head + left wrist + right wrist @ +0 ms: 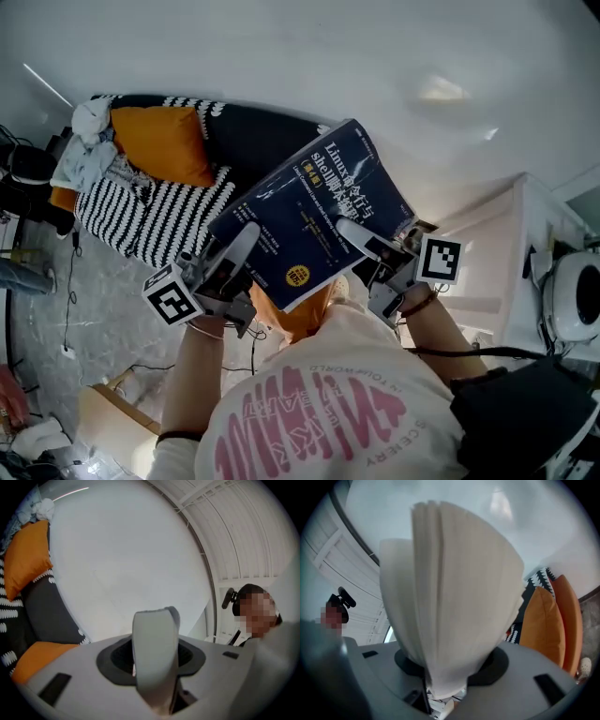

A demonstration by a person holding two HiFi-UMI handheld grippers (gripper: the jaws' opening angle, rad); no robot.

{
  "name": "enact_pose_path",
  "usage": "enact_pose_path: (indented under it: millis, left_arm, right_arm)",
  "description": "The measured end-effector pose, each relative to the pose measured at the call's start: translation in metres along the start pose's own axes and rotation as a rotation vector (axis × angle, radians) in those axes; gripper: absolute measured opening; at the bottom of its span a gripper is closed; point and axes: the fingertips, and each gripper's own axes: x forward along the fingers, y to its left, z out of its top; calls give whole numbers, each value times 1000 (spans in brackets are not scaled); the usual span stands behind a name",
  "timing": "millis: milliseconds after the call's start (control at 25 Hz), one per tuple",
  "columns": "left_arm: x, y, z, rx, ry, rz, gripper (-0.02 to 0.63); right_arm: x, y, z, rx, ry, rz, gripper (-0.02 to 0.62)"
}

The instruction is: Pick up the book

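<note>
Two grippers hold the book (314, 211) up in the middle of the head view. The left gripper (246, 236) has its lower left edge and the right gripper (352, 230) its lower right edge, and both jaws are clamped on it

Left gripper view: a white finger (154, 653) stands in the middle, with an orange cushion (26, 557) at the upper left

Right gripper view: the book's white pages (454, 606) fill the middle, squeezed between the jaws

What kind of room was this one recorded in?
Probably a living room or lounge: a black-and-white striped sofa with an orange cushion, and white panelled furniture beside it.
</note>
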Motion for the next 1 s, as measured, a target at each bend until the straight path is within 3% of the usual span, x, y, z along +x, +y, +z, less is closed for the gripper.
enact_pose_path:
  millis: [200, 400, 640, 760, 1000]
  left_arm:
    - [-48, -35, 18, 55, -56, -38, 181]
    - [-140, -59, 34, 123, -104, -85, 181]
    - [-222, -114, 38, 198, -214, -187, 181]
    - [-251, -138, 39, 199, -206, -171, 181]
    - [-255, -146, 41, 217, -179, -112, 181]
  right_arm:
    - [20, 42, -34, -74, 28, 34, 198]
    - [55, 80, -111, -134, 42, 71, 198]
    - [66, 147, -179, -284, 81, 98, 198]
    - [66, 170, -208, -260, 81, 105, 198]
    - [68, 176, -210, -174, 104, 156, 199]
